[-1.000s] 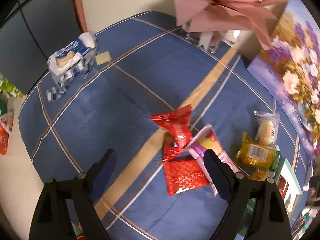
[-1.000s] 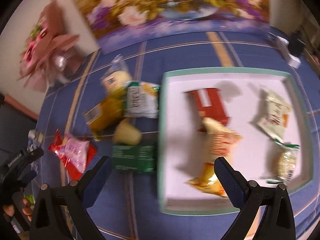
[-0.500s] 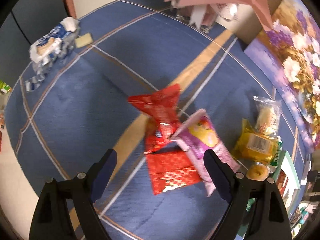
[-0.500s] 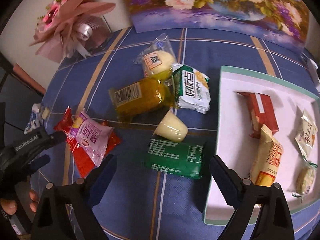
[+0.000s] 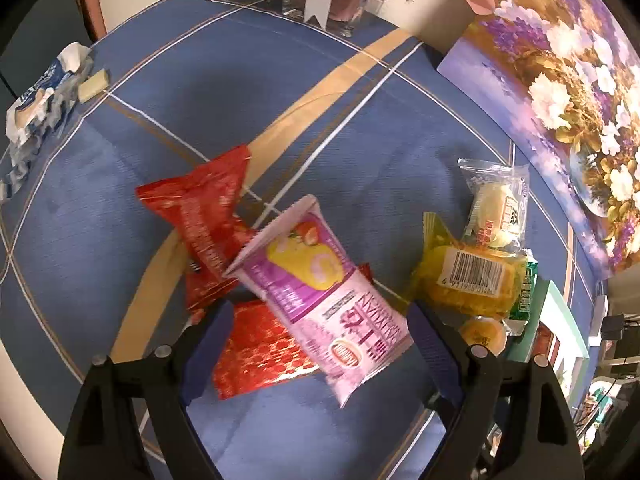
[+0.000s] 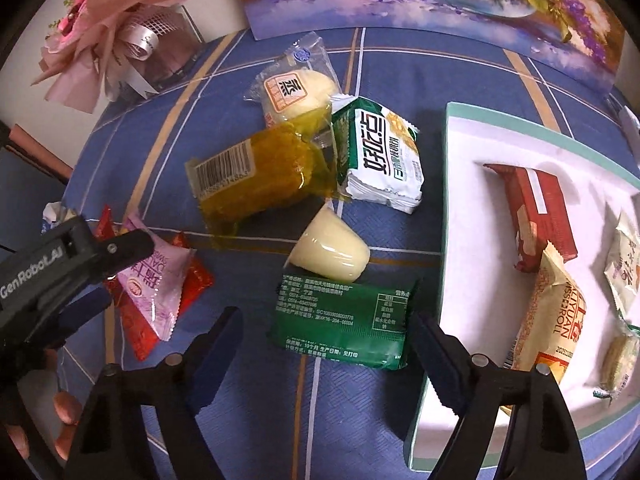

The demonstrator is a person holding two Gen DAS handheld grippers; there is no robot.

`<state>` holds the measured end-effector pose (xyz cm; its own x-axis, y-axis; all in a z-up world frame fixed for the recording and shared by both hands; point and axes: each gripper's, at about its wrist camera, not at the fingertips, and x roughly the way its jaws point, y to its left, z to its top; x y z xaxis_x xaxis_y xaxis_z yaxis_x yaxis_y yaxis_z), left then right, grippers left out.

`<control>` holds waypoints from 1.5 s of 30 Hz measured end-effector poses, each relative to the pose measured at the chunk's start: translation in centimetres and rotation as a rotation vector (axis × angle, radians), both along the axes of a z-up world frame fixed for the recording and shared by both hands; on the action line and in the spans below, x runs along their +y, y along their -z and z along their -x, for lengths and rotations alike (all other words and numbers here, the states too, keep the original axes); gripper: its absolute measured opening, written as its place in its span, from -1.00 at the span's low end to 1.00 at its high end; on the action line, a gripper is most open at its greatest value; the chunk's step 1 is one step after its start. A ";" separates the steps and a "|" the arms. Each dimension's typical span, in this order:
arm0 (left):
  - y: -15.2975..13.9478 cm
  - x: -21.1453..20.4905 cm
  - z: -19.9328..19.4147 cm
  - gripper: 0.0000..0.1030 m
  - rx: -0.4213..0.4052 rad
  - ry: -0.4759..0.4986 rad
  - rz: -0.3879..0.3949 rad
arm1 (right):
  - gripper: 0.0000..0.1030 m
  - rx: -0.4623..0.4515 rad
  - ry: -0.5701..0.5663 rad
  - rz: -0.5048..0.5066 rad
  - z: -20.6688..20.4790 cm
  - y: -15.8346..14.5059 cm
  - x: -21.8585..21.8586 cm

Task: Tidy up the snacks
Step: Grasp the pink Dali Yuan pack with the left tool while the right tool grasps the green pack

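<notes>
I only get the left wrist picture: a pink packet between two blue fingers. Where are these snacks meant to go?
Observer: The right wrist view shows a white tray with a green rim, and a red box and several packets lie in it.
Operator: What is the other gripper doing?
Observer: The right gripper hovers open at a dark green packet on the cloth beside the tray.
Operator: Who moves my gripper?
Observer: A person. Bare fingers of the left hand show behind the left gripper.
</notes>
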<state>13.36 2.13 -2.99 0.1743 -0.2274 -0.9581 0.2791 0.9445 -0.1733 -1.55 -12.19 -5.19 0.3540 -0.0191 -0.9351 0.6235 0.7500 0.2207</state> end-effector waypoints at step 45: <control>2.4 -3.7 1.1 -0.11 -0.019 0.111 -0.126 | 0.48 0.055 -0.033 0.039 -2.3 2.3 1.5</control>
